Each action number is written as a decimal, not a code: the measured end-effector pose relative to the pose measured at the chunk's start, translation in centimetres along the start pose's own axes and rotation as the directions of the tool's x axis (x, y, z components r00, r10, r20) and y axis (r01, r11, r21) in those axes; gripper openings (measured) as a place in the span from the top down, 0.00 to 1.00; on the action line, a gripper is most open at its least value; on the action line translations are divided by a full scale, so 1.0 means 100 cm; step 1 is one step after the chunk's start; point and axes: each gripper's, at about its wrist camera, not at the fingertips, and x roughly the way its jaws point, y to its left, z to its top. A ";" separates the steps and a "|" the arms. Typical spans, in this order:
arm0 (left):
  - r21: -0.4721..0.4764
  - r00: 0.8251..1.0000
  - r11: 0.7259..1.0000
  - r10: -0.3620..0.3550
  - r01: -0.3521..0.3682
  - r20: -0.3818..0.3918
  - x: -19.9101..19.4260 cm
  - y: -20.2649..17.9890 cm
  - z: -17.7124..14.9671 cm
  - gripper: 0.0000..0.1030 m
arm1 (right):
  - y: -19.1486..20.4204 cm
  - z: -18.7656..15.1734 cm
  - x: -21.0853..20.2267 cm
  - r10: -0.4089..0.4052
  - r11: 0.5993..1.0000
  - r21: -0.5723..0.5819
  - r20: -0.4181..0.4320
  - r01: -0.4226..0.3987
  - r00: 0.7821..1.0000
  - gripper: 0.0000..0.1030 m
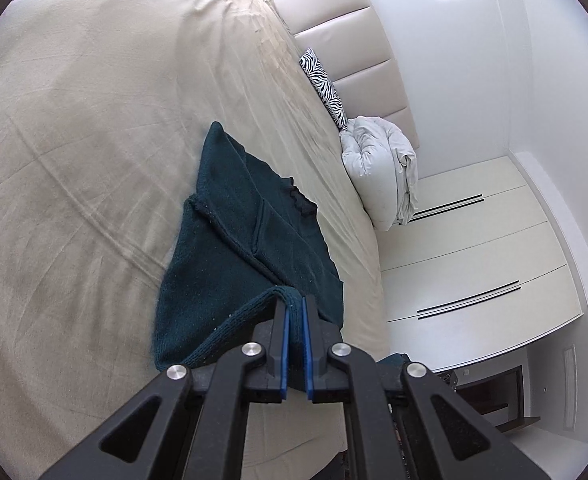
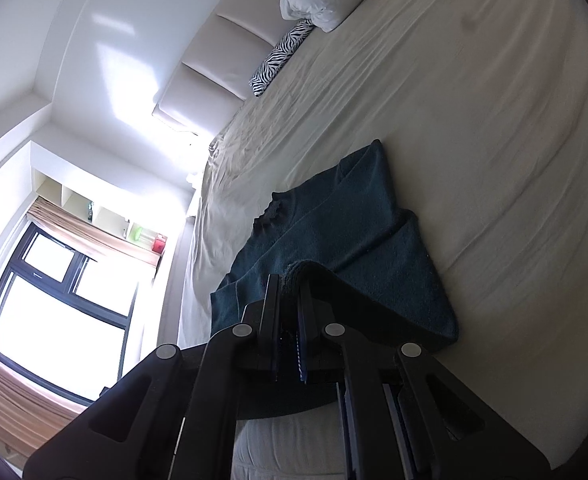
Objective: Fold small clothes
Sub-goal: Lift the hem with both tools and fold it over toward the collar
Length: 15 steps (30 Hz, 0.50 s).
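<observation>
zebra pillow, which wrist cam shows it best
The right wrist view: the zebra pillow lies lengthwise against the headboard, its stripes clear. The left wrist view shows the pillow foreshortened, its lower end hidden behind the white duvet.

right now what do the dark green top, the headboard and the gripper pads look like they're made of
Dark green top: knitted yarn, probably wool or acrylic; fuzzy matte surface with a ribbed hem.
Headboard: padded panels in cream leather or a leather look; smooth with a soft sheen, seams between cushions.
Gripper pads: blue, likely rubber or soft plastic, matte, set in black hard plastic fingers. Both the left gripper and right gripper pinch the hem.
</observation>
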 end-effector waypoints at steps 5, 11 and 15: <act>0.014 1.000 1.000 0.021 -0.021 0.007 0.018 -0.004 0.019 0.94 | 0.001 0.020 0.023 -0.043 0.999 -0.021 0.015 0.044 0.999 0.95; 0.031 0.999 0.998 0.050 -0.050 0.005 0.044 -0.005 0.039 0.94 | -0.004 0.039 0.052 -0.094 0.995 -0.033 0.023 0.095 0.995 0.95; 0.034 0.998 0.997 0.069 -0.069 0.010 0.059 -0.002 0.053 0.94 | -0.005 0.054 0.071 -0.125 0.991 -0.049 0.036 0.126 0.992 0.95</act>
